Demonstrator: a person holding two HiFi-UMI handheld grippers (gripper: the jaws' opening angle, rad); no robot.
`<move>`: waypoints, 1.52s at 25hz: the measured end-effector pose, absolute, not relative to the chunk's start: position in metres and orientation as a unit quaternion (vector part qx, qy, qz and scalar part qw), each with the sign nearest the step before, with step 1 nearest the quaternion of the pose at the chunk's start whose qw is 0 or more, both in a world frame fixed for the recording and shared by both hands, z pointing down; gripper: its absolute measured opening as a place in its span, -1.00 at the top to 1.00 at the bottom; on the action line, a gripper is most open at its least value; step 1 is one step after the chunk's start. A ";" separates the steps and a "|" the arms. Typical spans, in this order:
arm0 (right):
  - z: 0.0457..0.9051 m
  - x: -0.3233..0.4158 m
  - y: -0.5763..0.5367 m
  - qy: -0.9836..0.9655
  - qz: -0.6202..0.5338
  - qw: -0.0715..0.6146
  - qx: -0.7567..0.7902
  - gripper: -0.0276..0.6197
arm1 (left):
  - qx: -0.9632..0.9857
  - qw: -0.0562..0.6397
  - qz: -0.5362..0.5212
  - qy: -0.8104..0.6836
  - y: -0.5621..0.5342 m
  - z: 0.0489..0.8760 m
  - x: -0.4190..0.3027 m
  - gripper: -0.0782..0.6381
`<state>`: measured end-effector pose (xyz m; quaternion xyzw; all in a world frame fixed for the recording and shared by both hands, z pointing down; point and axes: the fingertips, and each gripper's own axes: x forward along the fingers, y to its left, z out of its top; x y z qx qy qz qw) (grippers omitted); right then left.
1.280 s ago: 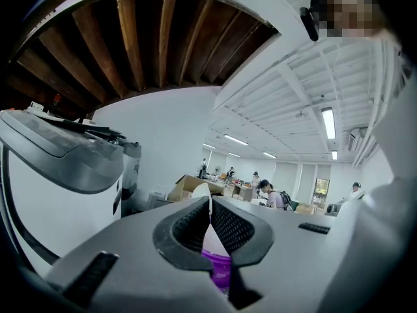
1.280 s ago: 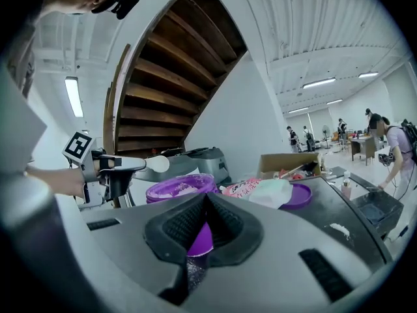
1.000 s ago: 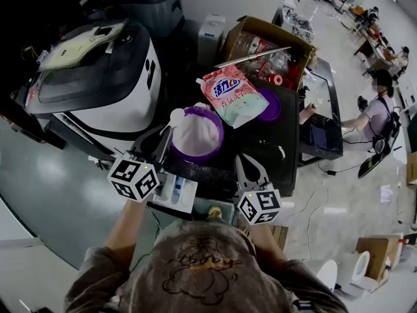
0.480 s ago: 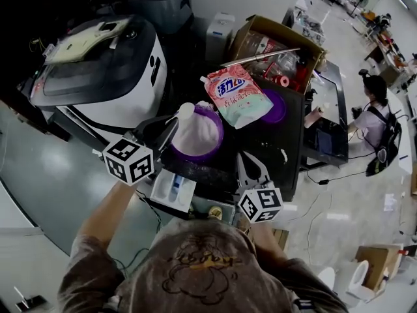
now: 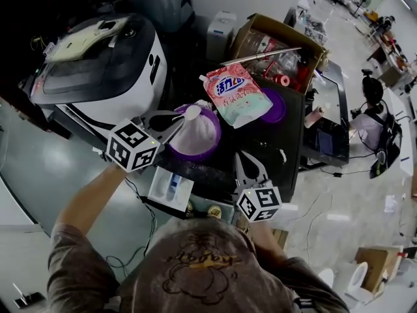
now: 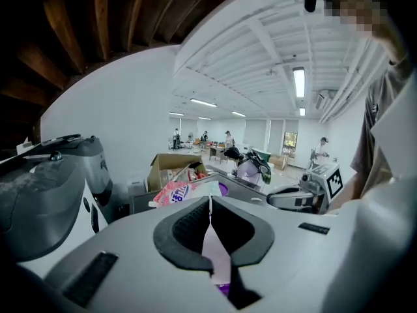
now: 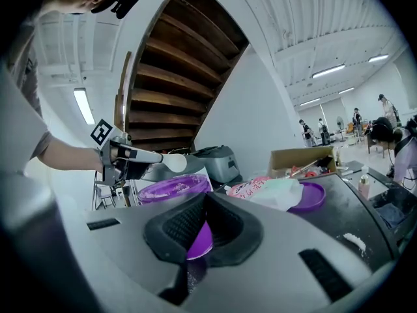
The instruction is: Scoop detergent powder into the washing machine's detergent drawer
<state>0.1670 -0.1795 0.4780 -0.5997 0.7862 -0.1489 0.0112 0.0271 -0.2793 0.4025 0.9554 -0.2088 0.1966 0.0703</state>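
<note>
Roughly level, the white scoop [image 5: 193, 113] juts rightward from the clamped left tongs [image 5: 174, 121] over the tub [image 5: 217, 137]; right tongs [image 5: 250, 167] closed.

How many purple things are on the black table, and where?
2. The purple tub of white powder stands near the table's left edge; the purple lid lies to its right, partly under the detergent pouch. The pouch may hide more.

The tub [image 5: 210, 150] stands on the table [image 5: 260, 150], with the washing machine [image 5: 98, 70] to its left. The pouch [image 5: 236, 95] lies behind the tub and overlaps the lid [image 5: 280, 107] on its right. The cardboard box [image 5: 273, 41] stands behind both. The drawer [image 5: 171, 188] lies in front of the tub.
</note>
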 end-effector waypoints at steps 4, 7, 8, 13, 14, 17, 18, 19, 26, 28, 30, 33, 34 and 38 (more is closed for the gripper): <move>0.478 0.168 -0.179 0.786 -0.150 0.009 -0.600 0.91 | 0.953 0.031 0.247 -0.174 -0.276 0.411 0.034 0.71; 0.480 0.168 -0.179 0.786 -0.151 0.010 -0.599 0.91 | 0.947 -0.003 0.287 -0.147 -0.275 0.418 0.038 0.71; 0.481 0.168 -0.179 0.786 -0.152 0.010 -0.599 0.91 | 0.945 -0.012 0.298 -0.138 -0.275 0.419 0.039 0.71; 0.482 0.170 -0.180 0.785 -0.153 0.011 -0.599 0.91 | 0.932 -0.035 0.346 -0.103 -0.277 0.426 0.042 0.71; 0.482 0.170 -0.180 0.785 -0.154 0.011 -0.600 0.91 | 0.929 -0.039 0.354 -0.097 -0.278 0.428 0.042 0.71; 0.483 0.171 -0.180 0.783 -0.156 0.013 -0.602 0.91 | 0.920 -0.049 0.380 -0.080 -0.280 0.431 0.042 0.71; 0.483 0.172 -0.180 0.783 -0.156 0.013 -0.602 0.91 | 0.916 -0.057 0.390 -0.072 -0.281 0.433 0.043 0.71; 0.484 0.172 -0.180 0.782 -0.157 0.014 -0.603 0.91 | 0.911 -0.066 0.403 -0.063 -0.281 0.435 0.043 0.71; 0.487 0.173 -0.181 0.781 -0.160 0.015 -0.604 0.91 | 0.872 -0.110 0.478 -0.013 -0.284 0.455 0.042 0.71; 0.488 0.173 -0.181 0.779 -0.161 0.016 -0.605 0.91 | 0.865 -0.117 0.488 -0.004 -0.285 0.459 0.043 0.71; 0.489 0.174 -0.180 0.778 -0.162 0.016 -0.607 0.91 | 0.858 -0.126 0.497 0.003 -0.286 0.463 0.043 0.71; 0.491 0.175 -0.180 0.776 -0.164 0.015 -0.609 0.91 | 0.845 -0.152 0.513 0.016 -0.287 0.469 0.042 0.71; 0.491 0.176 -0.179 0.775 -0.164 0.015 -0.610 0.91 | 0.840 -0.160 0.517 0.020 -0.287 0.471 0.042 0.71; 0.492 0.178 -0.178 0.773 -0.166 0.014 -0.613 0.91 | 0.824 -0.183 0.535 0.035 -0.286 0.478 0.043 0.71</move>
